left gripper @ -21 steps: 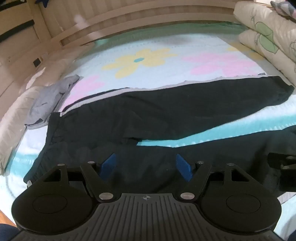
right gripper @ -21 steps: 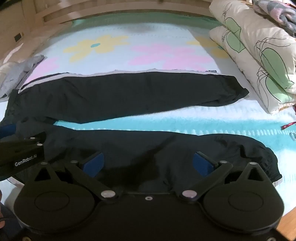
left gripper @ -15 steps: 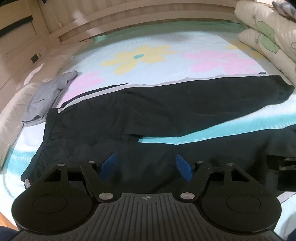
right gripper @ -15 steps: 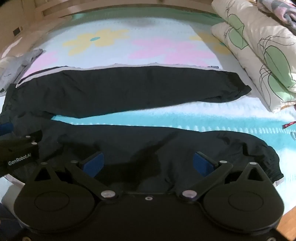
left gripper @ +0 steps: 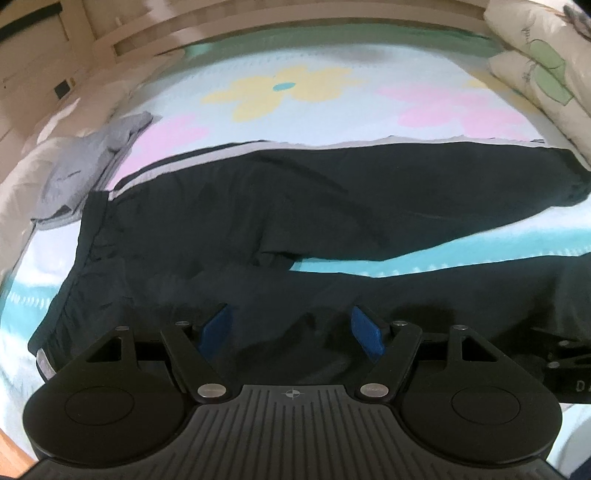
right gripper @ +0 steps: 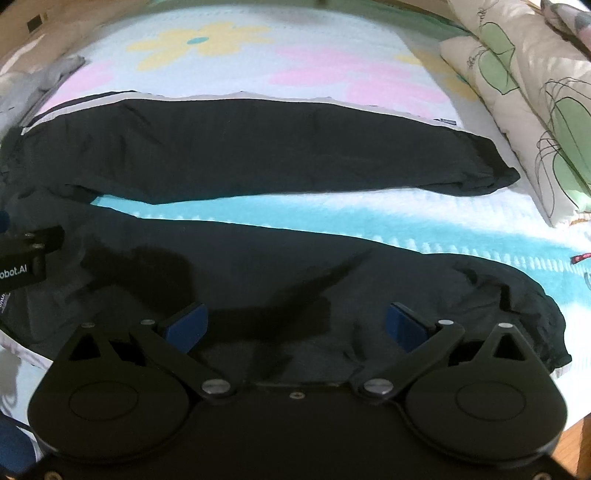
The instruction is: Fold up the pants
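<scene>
Black pants (left gripper: pixel 280 206) with a white side stripe lie flat on the bed, waist to the left, both legs stretched right with a gap between them. They also show in the right wrist view (right gripper: pixel 258 155). My left gripper (left gripper: pixel 291 326) is open and empty over the near leg by the crotch. My right gripper (right gripper: pixel 295 326) is open wide and empty over the near leg, closer to its cuff (right gripper: pixel 546 328). The left gripper's body (right gripper: pixel 22 258) shows at the left edge of the right wrist view.
The bed has a floral sheet (left gripper: pixel 295 88). A grey garment (left gripper: pixel 88 162) lies left of the waistband. Folded floral quilts (right gripper: pixel 535 92) are stacked along the right side. A wooden headboard (left gripper: pixel 184 33) runs along the far edge.
Both grippers have moved lower and closer to the near leg of the pants. The jaws stay open. The pants have not moved.
</scene>
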`<state>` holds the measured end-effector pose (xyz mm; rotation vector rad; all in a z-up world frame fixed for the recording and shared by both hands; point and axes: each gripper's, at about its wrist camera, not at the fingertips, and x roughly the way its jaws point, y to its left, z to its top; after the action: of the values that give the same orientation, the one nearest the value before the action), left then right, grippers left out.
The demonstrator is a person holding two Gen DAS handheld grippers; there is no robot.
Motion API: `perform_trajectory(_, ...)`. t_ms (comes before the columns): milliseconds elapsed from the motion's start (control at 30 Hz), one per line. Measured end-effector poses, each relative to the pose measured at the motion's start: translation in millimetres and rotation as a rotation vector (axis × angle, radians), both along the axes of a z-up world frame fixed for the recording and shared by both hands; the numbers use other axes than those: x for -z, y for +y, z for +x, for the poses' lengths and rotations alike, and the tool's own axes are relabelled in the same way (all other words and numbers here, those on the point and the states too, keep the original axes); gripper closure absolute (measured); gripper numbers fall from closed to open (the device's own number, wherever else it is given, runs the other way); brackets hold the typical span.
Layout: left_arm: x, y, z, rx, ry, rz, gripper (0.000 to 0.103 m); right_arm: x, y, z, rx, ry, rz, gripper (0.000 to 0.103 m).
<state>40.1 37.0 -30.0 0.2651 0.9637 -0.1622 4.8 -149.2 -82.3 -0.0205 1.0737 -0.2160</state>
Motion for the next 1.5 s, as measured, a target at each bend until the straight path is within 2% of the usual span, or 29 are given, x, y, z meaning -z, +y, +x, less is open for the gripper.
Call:
perform_trajectory(133, 3.7, 3.8, 3.5, 0.008, 0.023, -0.024, 0.033, 3.9, 1.2, 3.0, 0.007, 0.031, 0.009, 0.001)
perform_trajectory(233, 5.2, 3.7, 7.6, 0.023, 0.029, -0.03, 0.033, 4.2, 1.9, 7.8, 0.012, 0.0, -0.008, 0.001)
perform_trajectory(367, -0.9, 0.8, 22.4, 0.032, 0.052, -0.083, 0.033, 2.3, -1.3, 12.0, 0.018, -0.015, 0.046, 0.002)
perform_trajectory(433, -6.8, -1.4, 34.9, 0.039, 0.049, -0.109, 0.033, 2.0, -4.6, 14.5, 0.028, -0.011, 0.097, 0.011)
perform_trajectory(500, -15.8, -4.1, 54.0, 0.052, 0.046, -0.131, 0.033, 1.8, -9.1, 18.2, 0.042, 0.004, 0.152, 0.026)
perform_trajectory(633, -31.9, -13.2, 93.1, 0.081, 0.011, -0.134, 0.033, -5.6, -24.3, 31.8, 0.088, 0.018, 0.189, 0.028)
perform_trajectory(733, -36.4, -20.9, 116.9, 0.081, -0.051, -0.082, 0.033, -17.9, -39.3, 48.9, 0.136, 0.001, 0.179, 0.028)
perform_trajectory(833, -30.4, -24.2, 126.6, 0.077, -0.087, -0.063, 0.033, -26.8, -60.3, 83.1, 0.2, -0.009, 0.194, 0.028)
perform_trajectory(967, -15.6, -21.1, 134.2, 0.067, -0.029, -0.078, 0.033, -24.9, -90.6, 135.3, 0.302, -0.041, 0.23, 0.035)
perform_trajectory(1067, -13.9, -18.1, 140.4, 0.053, -0.032, -0.056, 0.033, -14.6, -105.8, 180.3, 0.349, -0.037, 0.263, 0.04)
perform_trajectory(1233, -19.1, -13.0, 147.3, 0.039, -0.045, -0.052, 0.033, 6.5, -115.9, 238.9, 0.434, -0.068, 0.243, 0.037)
perform_trajectory(1300, -19.4, -12.1, 148.7, 0.032, -0.051, -0.045, 0.033, 15.6, -120.9, 255.5, 0.485, -0.06, 0.256, 0.029)
perform_trajectory(1433, -19.1, -9.8, 152.0, 0.019, -0.048, -0.043, 0.033, 29.7, -134.5, 276.8, 0.595, -0.06, 0.302, 0.029)
perform_trajectory(1500, -20.1, -8.1, 152.5, 0.012, -0.047, -0.051, 0.033, 39.4, -135.8, 282.3, 0.627, -0.024, 0.285, 0.029)
